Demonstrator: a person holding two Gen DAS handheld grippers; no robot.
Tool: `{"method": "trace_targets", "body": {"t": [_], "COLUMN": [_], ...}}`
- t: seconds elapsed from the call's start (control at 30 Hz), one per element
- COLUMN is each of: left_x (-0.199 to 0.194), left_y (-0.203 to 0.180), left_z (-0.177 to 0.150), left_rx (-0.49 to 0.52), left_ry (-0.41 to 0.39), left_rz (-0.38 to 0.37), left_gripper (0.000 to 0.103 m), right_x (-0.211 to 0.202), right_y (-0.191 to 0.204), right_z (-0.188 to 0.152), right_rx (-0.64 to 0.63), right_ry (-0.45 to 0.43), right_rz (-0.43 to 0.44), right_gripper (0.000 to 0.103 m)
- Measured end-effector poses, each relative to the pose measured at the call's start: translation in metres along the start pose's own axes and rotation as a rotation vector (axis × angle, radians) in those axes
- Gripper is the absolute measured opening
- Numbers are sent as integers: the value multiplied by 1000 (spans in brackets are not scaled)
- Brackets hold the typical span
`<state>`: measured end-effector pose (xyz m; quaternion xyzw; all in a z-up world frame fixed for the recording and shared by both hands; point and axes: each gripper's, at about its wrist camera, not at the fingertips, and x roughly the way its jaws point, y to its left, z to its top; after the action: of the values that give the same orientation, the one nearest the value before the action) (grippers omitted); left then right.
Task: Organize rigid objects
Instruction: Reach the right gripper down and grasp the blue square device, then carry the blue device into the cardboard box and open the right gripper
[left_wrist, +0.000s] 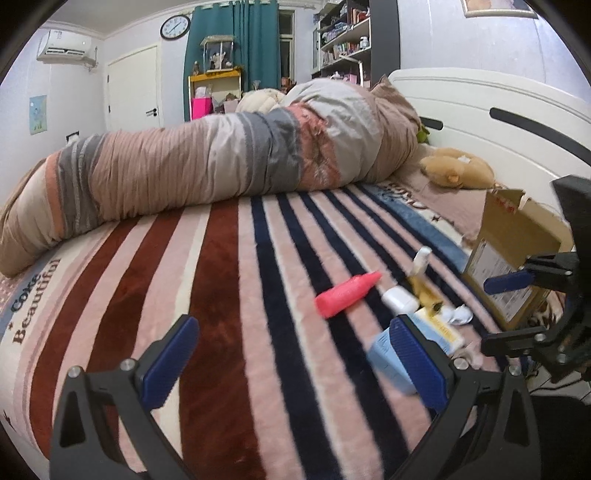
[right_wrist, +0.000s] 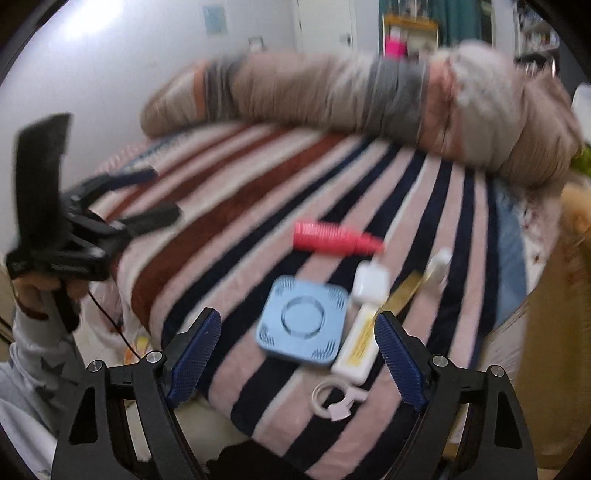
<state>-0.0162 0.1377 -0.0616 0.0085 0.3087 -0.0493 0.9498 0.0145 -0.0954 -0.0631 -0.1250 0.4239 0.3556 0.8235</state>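
Several small rigid objects lie on the striped blanket (left_wrist: 229, 280): a red bottle (right_wrist: 332, 238) (left_wrist: 345, 293), a light blue square box (right_wrist: 303, 321) (left_wrist: 388, 360), a white earbud case (right_wrist: 370, 282) (left_wrist: 400, 300), a white tube with a yellow label (right_wrist: 360, 341), a gold strip (right_wrist: 400, 293), a small white bottle (right_wrist: 439, 264) and a white ring (right_wrist: 332, 400). My right gripper (right_wrist: 295, 354) is open, hovering just before the blue box and tube. My left gripper (left_wrist: 291, 360) is open and empty over the blanket, left of the pile; it also shows in the right wrist view (right_wrist: 155, 195).
An open cardboard box (left_wrist: 517, 258) stands at the right beside the objects. A rolled striped duvet (left_wrist: 207, 162) lies across the far side of the bed. A tan plush toy (left_wrist: 458, 168) sits by the white headboard (left_wrist: 480, 96). The bed's near edge drops off below (right_wrist: 207, 417).
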Motion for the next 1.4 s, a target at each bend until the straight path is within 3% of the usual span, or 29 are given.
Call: {"method": "trace_targets", "body": {"t": [0.13,0.3,0.6,0.8,0.93,1.17,1.37,1.4], "left_x": [16,31,38,49,57,49,24,21], "left_y": [12,18,18,15,11,-14,-60,-67], "left_z": [-13,-22,-25,-22,-17,17,62,67], "left_rx": [-40,-60,-66,-95,-131,-187,-171,-160], "left_ry": [42,70,96,126,157,160,129,125], "left_rz": [-35,-58,-74,-162,-280,-529,-689,-696], "left_gripper": [102,102,102,102,102,94,67,56], "right_x": [38,65,99,115,102,33,-36,-48], "right_y": [-11,-13,-14,-14,-9,7,9,6], "right_z": [-2,2,3,8,8,20,23,20], "right_rx": [52,67,110,89,45,-51,-115,-119], "right_ry": [109,166,225,275,213,-40,-252,-281], "right_rz": [34,80,51,4,-3,33,45,34], "right_gripper": [84,84,85,81,79,79,79,79]}}
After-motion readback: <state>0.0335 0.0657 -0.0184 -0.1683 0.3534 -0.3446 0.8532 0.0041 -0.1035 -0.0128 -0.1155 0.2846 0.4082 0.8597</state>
